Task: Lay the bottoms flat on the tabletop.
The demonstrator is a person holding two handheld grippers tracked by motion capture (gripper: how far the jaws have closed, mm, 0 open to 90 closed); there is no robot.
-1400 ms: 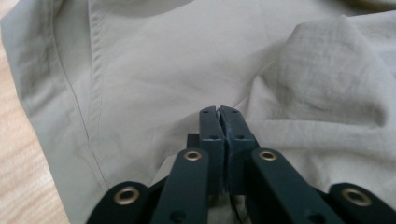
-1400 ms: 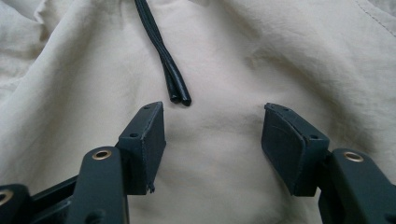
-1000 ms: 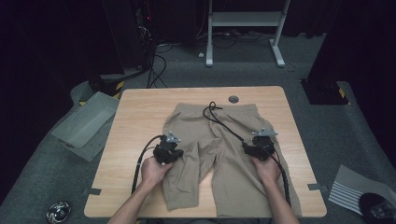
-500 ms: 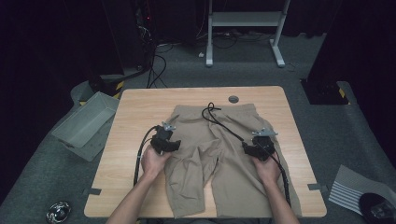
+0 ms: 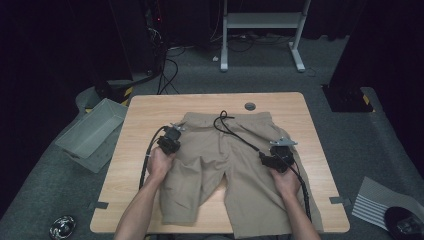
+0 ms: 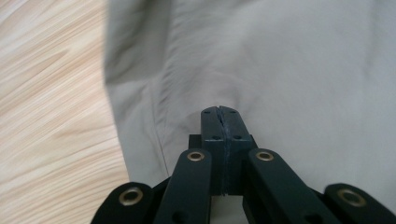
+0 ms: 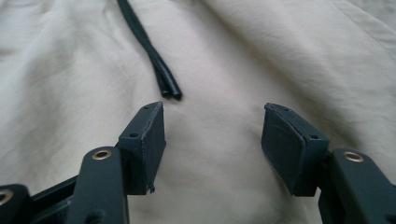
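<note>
Khaki shorts (image 5: 225, 160) lie flat on the wooden table (image 5: 145, 115), waistband at the far side. A black drawstring (image 5: 235, 132) runs from the waistband across the right leg. My left gripper (image 5: 171, 131) rests on the shorts' left hip near the side seam. In the left gripper view that gripper (image 6: 219, 110) has just closed; its pads meet and I see no cloth between them. My right gripper (image 5: 280, 149) sits on the right leg. It stands open (image 7: 212, 126) over bare fabric, with the drawstring's two ends (image 7: 170, 93) just beyond its left pad.
A grey plastic bin (image 5: 90, 132) stands on the floor left of the table. A round cable port (image 5: 250, 106) sits at the table's far edge. Cables and a white stand's feet (image 5: 222, 65) lie beyond the table. A striped sheet (image 5: 377, 202) lies at lower right.
My left hand has slid away from me along the shorts' left side, from the leg up to the hip. My right hand has stayed put.
</note>
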